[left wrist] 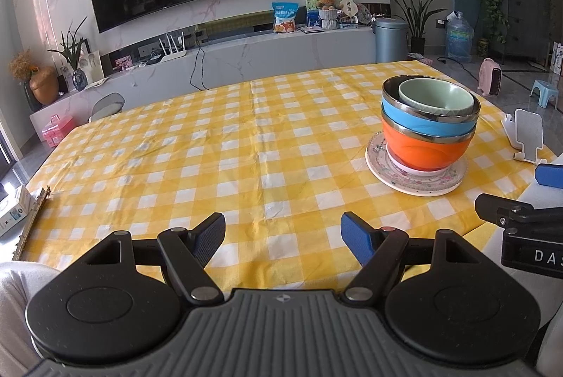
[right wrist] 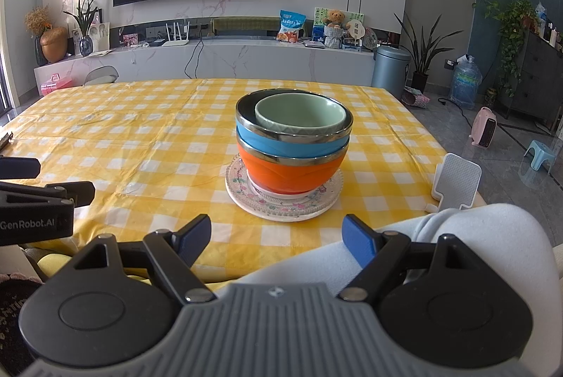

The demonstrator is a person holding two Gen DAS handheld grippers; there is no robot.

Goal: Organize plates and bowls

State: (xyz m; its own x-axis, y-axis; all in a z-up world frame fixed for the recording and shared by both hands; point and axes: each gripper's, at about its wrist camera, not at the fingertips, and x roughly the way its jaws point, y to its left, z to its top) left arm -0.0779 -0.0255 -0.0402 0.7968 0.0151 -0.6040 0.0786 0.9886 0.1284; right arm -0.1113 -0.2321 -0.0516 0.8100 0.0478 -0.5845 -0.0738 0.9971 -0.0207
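Observation:
A stack stands on the yellow checked tablecloth [left wrist: 211, 148]: a green bowl [left wrist: 436, 97] inside a blue bowl [left wrist: 418, 122] inside an orange bowl [left wrist: 425, 150], on a small pink plate [left wrist: 427, 171] atop a floral plate [left wrist: 415, 181]. In the right wrist view the same stack shows centred: green bowl [right wrist: 299, 113], blue bowl [right wrist: 281, 145], orange bowl [right wrist: 292, 174], floral plate [right wrist: 281, 206]. My left gripper [left wrist: 283, 236] is open and empty, near the table's front edge, left of the stack. My right gripper [right wrist: 276, 238] is open and empty, in front of the stack.
A white phone stand [left wrist: 526, 136] sits right of the stack, also in the right wrist view [right wrist: 455, 183]. A box [left wrist: 12, 210] and a metal strip [left wrist: 33, 218] lie at the table's left edge. A person's sleeve [right wrist: 457, 236] lies under my right gripper.

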